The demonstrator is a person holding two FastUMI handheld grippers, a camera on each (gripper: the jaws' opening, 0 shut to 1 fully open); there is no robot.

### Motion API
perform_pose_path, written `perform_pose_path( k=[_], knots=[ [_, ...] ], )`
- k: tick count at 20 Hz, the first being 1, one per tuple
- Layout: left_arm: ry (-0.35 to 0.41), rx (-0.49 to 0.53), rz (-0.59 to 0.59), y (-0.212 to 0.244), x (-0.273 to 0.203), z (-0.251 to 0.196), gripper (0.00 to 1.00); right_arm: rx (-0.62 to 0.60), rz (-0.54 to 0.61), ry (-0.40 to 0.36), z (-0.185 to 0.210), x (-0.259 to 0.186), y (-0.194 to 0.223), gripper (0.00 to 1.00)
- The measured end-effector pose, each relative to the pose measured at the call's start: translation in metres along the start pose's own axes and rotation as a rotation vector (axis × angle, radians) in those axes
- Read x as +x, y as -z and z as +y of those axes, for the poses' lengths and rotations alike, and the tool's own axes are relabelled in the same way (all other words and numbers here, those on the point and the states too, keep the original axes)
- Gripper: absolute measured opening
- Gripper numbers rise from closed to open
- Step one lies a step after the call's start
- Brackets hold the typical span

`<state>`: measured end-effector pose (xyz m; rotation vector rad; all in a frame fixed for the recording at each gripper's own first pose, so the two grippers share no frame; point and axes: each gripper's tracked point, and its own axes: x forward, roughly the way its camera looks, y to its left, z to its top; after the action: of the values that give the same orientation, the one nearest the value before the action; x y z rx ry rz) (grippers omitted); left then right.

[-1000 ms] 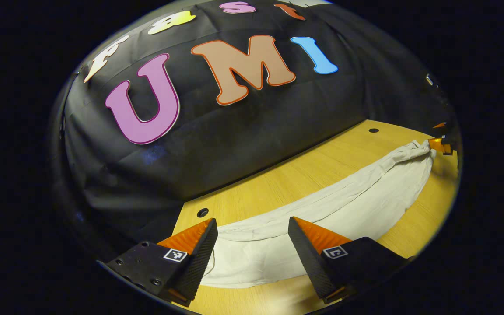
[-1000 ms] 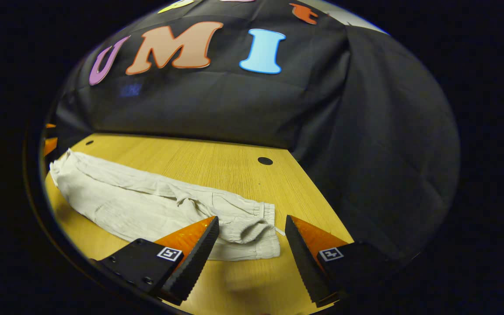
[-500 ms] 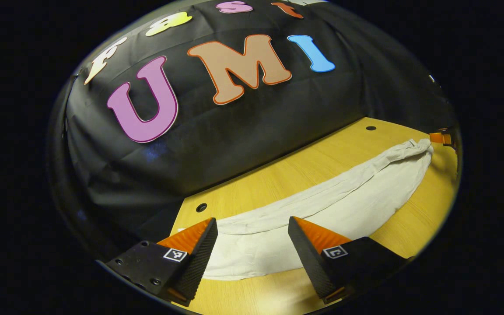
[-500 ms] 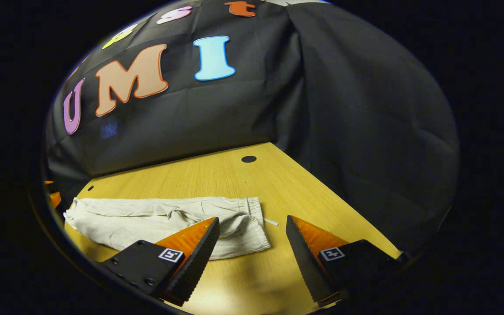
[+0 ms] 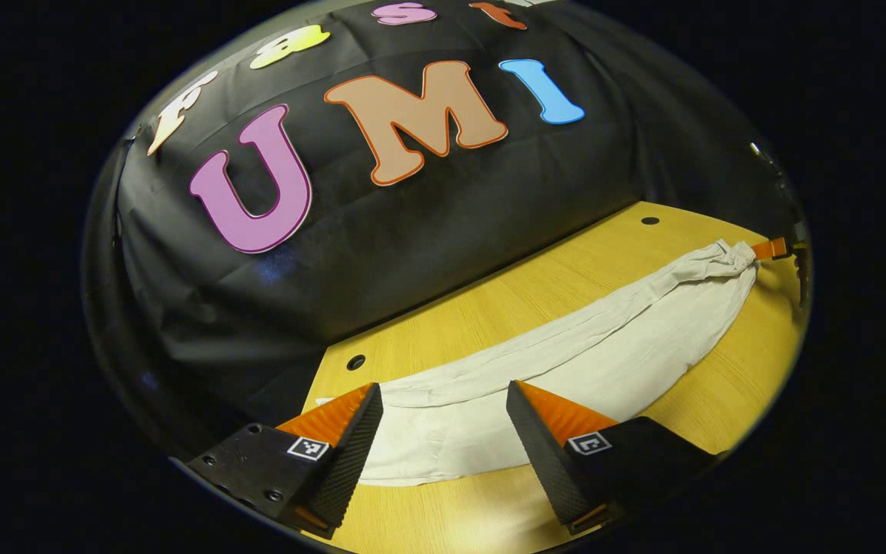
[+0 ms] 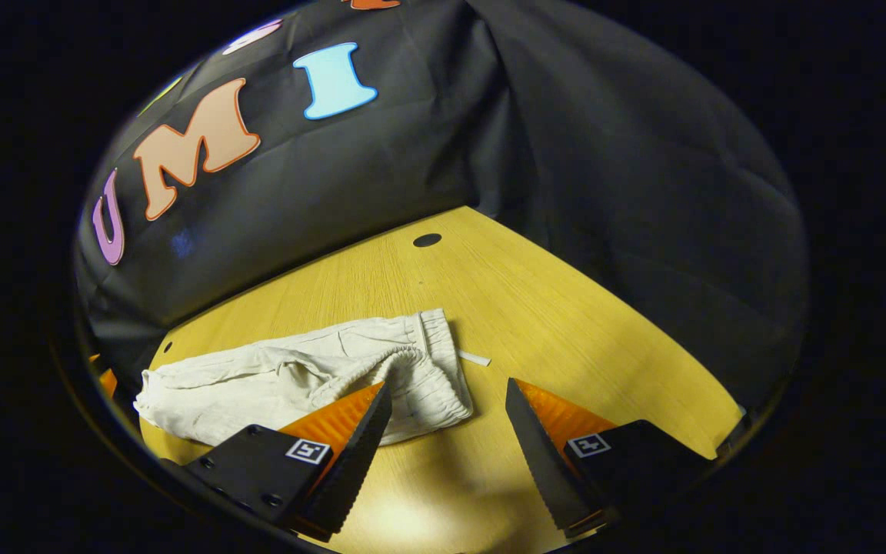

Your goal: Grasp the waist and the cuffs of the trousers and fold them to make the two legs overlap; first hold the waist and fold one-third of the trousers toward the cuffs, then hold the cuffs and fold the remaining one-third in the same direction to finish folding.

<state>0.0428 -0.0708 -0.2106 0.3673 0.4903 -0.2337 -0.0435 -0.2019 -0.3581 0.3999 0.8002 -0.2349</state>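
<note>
Your right gripper (image 6: pixel 443 404) hovers with fingers apart just off the waist (image 6: pixel 437 362), and your left gripper (image 5: pixel 443 404) hangs spread over the cuffs (image 5: pixel 428 442). The trousers (image 5: pixel 589 354) lie stretched along the tabletop (image 6: pixel 566 308), legs overlapped. Drop the right fingers squarely over the elastic band, catching both layers, before you lift.

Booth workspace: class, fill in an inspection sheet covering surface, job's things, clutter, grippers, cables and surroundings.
Surface: wooden table with round holes.
Job's things: pale trousers lying lengthwise, legs overlapped; waist at the right gripper's end, bunched.
Clutter: small white strip beside the waist.
Grippers: left gripper open over the cuff end; right gripper open beside the waist.
Cables: nothing seen.
Surroundings: black cloth wall.
</note>
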Motion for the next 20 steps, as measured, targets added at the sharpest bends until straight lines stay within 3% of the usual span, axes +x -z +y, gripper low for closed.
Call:
perform_pose_path(
  k=[2, 3, 5, 6, 8, 10, 12, 14, 17, 20],
  knots=[
    [-0.001, 0.001, 0.0, 0.0, -0.001, -0.001, 0.96, 0.037, 0.041, -0.001, -0.001, 0.012, 0.008, 0.92],
    [-0.004, 0.001, 0.003, 0.0, -0.002, -0.001, 0.96, 0.053, 0.062, -0.001, -0.002, 0.016, 0.012, 0.96],
    [-0.009, 0.0, 0.005, 0.001, -0.003, 0.002, 0.96, 0.079, 0.111, -0.002, 0.0, 0.022, 0.021, 0.96],
    [-0.012, 0.0, 0.007, 0.002, -0.002, 0.003, 0.96, 0.081, 0.087, 0.002, 0.0, 0.025, 0.017, 0.86],
    [-0.017, 0.001, 0.011, 0.003, -0.004, 0.005, 0.96, 0.103, 0.113, -0.022, 0.004, 0.025, 0.022, 0.84],
    [-0.018, 0.006, 0.014, 0.003, -0.003, 0.006, 0.96, 0.116, 0.117, -0.026, 0.006, 0.028, 0.022, 0.62],
    [-0.015, 0.009, 0.011, 0.001, -0.003, 0.005, 0.96, 0.129, 0.134, -0.032, 0.006, 0.032, 0.026, 0.62],
    [-0.013, 0.011, 0.008, -0.002, -0.004, 0.002, 0.96, 0.156, 0.142, -0.05, 0.005, 0.033, 0.025, 0.35],
    [-0.01, 0.003, 0.005, -0.004, -0.007, -0.001, 0.96, 0.157, 0.131, -0.053, 0.001, 0.029, 0.021, 0.12],
    [-0.017, -0.012, -0.004, -0.008, -0.01, -0.004, 0.96, 0.151, 0.126, -0.058, -0.007, 0.027, 0.019, 0.1]
  ],
)
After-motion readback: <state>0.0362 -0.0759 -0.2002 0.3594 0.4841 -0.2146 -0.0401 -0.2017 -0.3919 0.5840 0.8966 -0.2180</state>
